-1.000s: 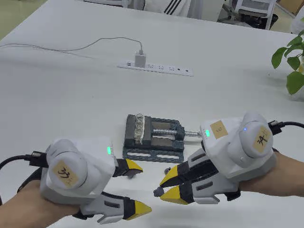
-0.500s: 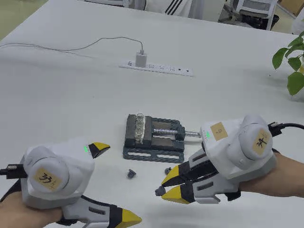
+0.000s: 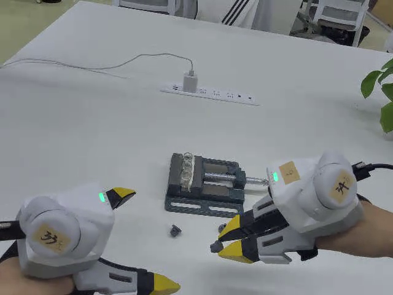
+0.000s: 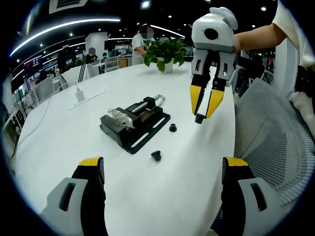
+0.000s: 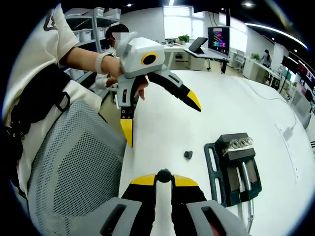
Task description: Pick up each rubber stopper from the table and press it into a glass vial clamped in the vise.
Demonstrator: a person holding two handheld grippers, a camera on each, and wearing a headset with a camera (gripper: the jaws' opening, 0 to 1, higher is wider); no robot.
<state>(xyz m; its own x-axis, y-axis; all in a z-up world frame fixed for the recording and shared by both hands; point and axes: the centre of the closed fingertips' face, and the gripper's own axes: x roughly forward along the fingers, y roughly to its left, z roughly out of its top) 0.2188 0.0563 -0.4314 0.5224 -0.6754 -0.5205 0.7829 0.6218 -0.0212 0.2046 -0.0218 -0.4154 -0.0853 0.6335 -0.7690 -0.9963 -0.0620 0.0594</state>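
A dark vise in the middle of the white table clamps a row of glass vials. My right gripper hovers in front of the vise's right part, shut on a small dark rubber stopper. One loose stopper lies in front of the vise, and a second stopper lies by the right gripper's upper tip. My left gripper is at the near left, jaws wide open and empty. The left gripper view shows the vise, both loose stoppers and the right gripper.
A white power strip with a charger plugged in lies at the back of the table, its cable running off left. A green plant stands at the right edge. A mesh chair is at the table's near side. People stand in the background.
My left gripper has drawn back to the left and opened wider, uncovering the loose stopper in front of the vise. The right gripper stays shut on its stopper. The head camera has shifted slightly.
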